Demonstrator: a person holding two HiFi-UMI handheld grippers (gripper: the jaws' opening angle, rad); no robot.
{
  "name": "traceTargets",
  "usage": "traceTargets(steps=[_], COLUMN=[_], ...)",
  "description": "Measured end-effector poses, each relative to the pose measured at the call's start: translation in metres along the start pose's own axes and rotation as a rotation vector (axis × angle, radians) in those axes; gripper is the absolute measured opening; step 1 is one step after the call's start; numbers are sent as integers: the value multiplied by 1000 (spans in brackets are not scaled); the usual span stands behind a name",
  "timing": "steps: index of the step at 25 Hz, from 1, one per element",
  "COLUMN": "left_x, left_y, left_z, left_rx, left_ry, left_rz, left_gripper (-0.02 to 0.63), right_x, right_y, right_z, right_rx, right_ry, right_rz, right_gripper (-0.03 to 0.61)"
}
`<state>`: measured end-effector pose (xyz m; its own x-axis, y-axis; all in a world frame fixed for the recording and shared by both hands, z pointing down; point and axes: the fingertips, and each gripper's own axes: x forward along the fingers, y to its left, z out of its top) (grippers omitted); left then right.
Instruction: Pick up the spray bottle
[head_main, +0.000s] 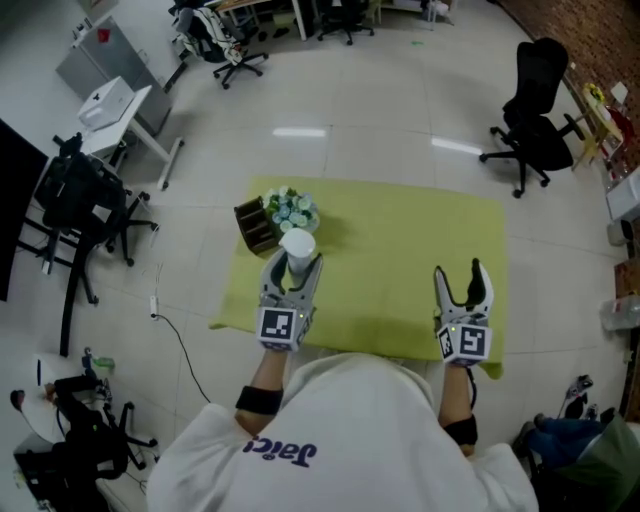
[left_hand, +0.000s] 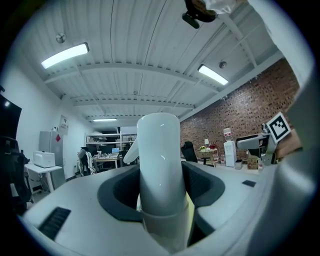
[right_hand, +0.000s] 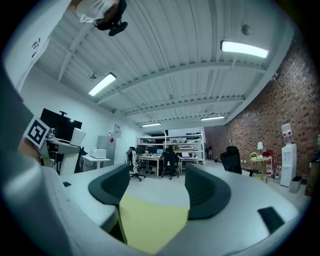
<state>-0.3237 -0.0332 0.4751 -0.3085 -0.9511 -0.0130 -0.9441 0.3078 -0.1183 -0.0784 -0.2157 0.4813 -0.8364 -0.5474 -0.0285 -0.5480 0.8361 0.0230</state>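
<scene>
The white spray bottle (head_main: 297, 247) stands upright between the jaws of my left gripper (head_main: 292, 270), which is shut on it over the left part of the yellow-green cloth (head_main: 400, 250). In the left gripper view the bottle's white head and neck (left_hand: 160, 165) fill the middle, and the dark pads (left_hand: 117, 192) press on both sides of it. My right gripper (head_main: 463, 283) hovers over the cloth's near right part, open with nothing between its jaws. The right gripper view shows only the cloth (right_hand: 150, 222) between the spread jaws of that gripper (right_hand: 157, 187).
A dark brown box (head_main: 256, 226) and a bunch of pale flowers (head_main: 292, 208) stand just beyond the bottle. A black office chair (head_main: 535, 110) is at the far right, more chairs and a white desk (head_main: 115, 110) at the left. A cable (head_main: 175, 335) lies on the floor.
</scene>
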Motion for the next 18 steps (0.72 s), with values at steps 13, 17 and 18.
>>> traceTargets(steps=[13,17,18], left_x=[10,14,15], left_y=[-10,-2,0], left_z=[-2,1,1], left_rx=[-12,-4,-4], left_ry=[-6,-28,-33], left_rz=[-46,-45,-44], left_gripper=[253,253,253], right_x=[-4,3,5], right_y=[-2,-1,0], right_z=[10,10,10], right_rx=[-29,-27,-27], right_ry=[-12,-20,-22], right_rz=[-34,-37,-36], right_gripper=[357,357,357])
